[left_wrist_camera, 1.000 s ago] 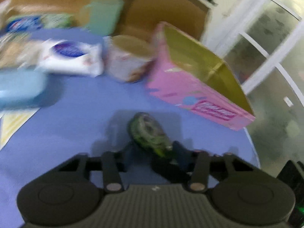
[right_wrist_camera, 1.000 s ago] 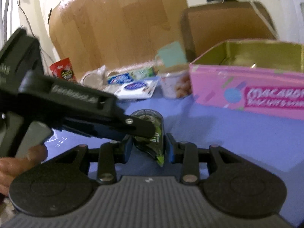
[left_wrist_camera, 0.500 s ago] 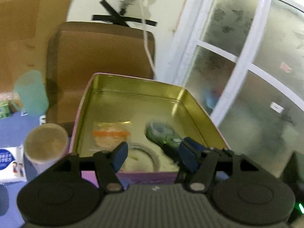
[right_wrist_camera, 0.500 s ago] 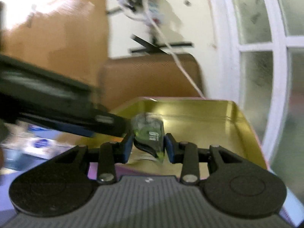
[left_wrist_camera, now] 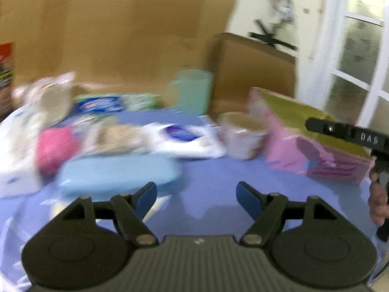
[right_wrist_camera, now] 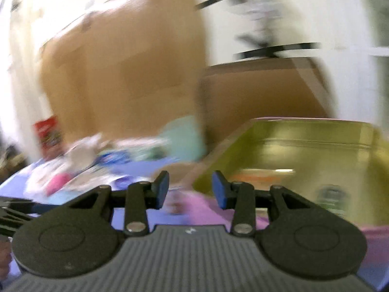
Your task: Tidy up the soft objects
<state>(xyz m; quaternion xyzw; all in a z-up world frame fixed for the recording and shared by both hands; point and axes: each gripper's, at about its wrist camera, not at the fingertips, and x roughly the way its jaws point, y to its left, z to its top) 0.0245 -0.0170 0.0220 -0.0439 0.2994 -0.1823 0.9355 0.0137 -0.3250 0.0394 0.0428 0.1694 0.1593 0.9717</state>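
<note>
Left wrist view: the left gripper point(left_wrist_camera: 196, 196), with blue-padded fingers point(left_wrist_camera: 145, 198), has its jaws spreading apart with nothing between them, only the blue-violet table point(left_wrist_camera: 209, 189) showing in the gap. Beyond the fingers, all blurred, lie a pale blue flat oblong case point(left_wrist_camera: 116, 172), a pink soft lump point(left_wrist_camera: 54, 149) to its left, a white soft pack with a blue oval label point(left_wrist_camera: 184, 141) behind it, and a beige paper cup point(left_wrist_camera: 243, 137) just beside that pack. A mint-green plastic mug point(left_wrist_camera: 190, 92) stands farther back before brown cardboard sheets point(left_wrist_camera: 116, 24). At the right stands a pink rectangular tin with a gold inside point(left_wrist_camera: 313, 150). A black bar of the other tool point(left_wrist_camera: 345, 131) crosses above the tin's edge, with part of a hand point(left_wrist_camera: 376, 194) under it.

Right wrist view: the right gripper point(right_wrist_camera: 190, 187) has its blue-padded fingers point(right_wrist_camera: 220, 189) parting, and no object lies between them. Directly ahead and to the right the pink tin point(right_wrist_camera: 287, 143) shows its open gold interior; on its floor a small green, translucent tape dispenser point(right_wrist_camera: 331, 198) lies at the right, apart from the fingers, and an orange-marked item point(right_wrist_camera: 257, 176) lies farther in, too blurred to identify. Left of the tin, the soft packs on the table point(right_wrist_camera: 136, 168) appear only as smeared white, pink and blue shapes.
</note>
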